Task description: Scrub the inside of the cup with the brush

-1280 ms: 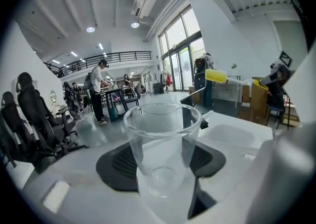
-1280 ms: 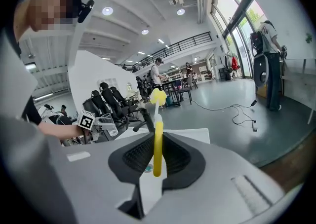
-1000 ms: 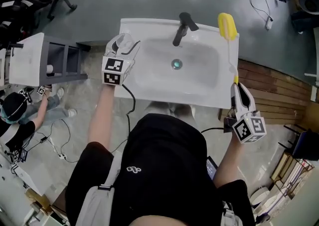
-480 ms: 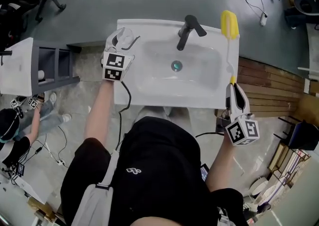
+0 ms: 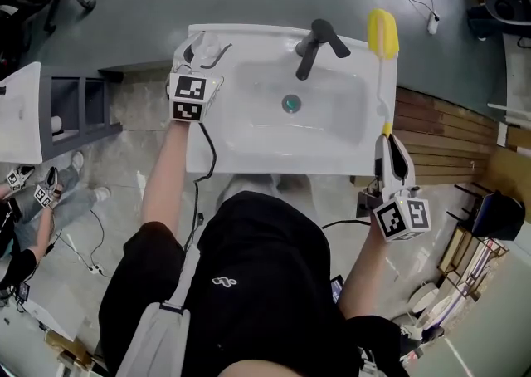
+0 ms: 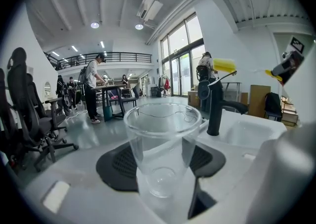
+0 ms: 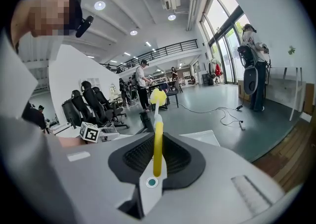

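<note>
A clear plastic cup (image 5: pixel 204 46) stands upright between the jaws of my left gripper (image 5: pixel 202 55), which is shut on it over the back left corner of the white sink (image 5: pixel 249 151). In the left gripper view the cup (image 6: pixel 160 144) fills the middle and my left gripper (image 6: pixel 160 171) clasps its lower part. My right gripper (image 5: pixel 388 139) is shut on the thin handle of a brush (image 5: pixel 382 32), whose yellow head hangs over the sink's back right corner. In the right gripper view the brush (image 7: pixel 158 141) runs straight out from my right gripper (image 7: pixel 157 165).
A black faucet (image 5: pixel 317 45) stands at the back of the basin, with the drain (image 5: pixel 290 104) in front of it. A grey shelf unit (image 5: pixel 79 110) is on the left and wooden slats (image 5: pixel 440 130) on the right. Cables lie on the floor.
My left gripper has carried the cup a little farther back along the sink's left rim. The right gripper and brush have shifted slightly; both grips are unchanged.
</note>
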`<state>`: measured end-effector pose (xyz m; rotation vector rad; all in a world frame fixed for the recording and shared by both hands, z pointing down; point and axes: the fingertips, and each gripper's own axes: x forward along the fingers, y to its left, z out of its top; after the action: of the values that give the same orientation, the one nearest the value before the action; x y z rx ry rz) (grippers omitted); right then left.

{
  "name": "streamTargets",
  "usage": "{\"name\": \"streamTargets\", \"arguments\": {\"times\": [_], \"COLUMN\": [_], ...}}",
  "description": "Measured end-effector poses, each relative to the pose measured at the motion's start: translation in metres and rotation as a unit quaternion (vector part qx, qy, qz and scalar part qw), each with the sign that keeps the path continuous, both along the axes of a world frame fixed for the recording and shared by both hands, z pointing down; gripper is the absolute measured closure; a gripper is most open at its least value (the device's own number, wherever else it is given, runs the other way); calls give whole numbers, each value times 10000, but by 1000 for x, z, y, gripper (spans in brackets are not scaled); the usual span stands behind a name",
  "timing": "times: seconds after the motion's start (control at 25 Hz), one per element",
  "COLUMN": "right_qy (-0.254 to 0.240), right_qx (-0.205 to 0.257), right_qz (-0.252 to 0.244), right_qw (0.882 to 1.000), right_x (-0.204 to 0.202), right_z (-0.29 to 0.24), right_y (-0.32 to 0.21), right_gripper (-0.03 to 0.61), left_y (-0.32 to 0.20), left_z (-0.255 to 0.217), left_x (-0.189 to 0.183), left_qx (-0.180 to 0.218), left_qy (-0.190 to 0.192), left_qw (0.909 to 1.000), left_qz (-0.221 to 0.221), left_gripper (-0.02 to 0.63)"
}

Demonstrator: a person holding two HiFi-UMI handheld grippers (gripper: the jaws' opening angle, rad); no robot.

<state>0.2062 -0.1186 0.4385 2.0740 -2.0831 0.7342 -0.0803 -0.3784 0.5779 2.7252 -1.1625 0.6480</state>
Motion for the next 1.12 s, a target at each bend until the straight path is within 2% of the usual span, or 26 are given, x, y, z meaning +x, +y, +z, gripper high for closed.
{"name": "streamTargets", "arguments": {"times": [0.2,1.12], "right_qy": [58,198], "right_qx": [-4,-87], "right_qz": [-52,-107], "right_qw": [10000,9997], "right_x": [-7,-18], "right_z": [-4,-9], "right_y": [-5,-2], "right_gripper": [526,526], "left_y": [-3,-17], "left_z": [4,14], "left_x": [-1,-1], "left_qx": [33,88], "left_qy": [-35,281], "left_qw": [10000,9995], "left_qz": [15,-93], "left_gripper": [328,328]}}
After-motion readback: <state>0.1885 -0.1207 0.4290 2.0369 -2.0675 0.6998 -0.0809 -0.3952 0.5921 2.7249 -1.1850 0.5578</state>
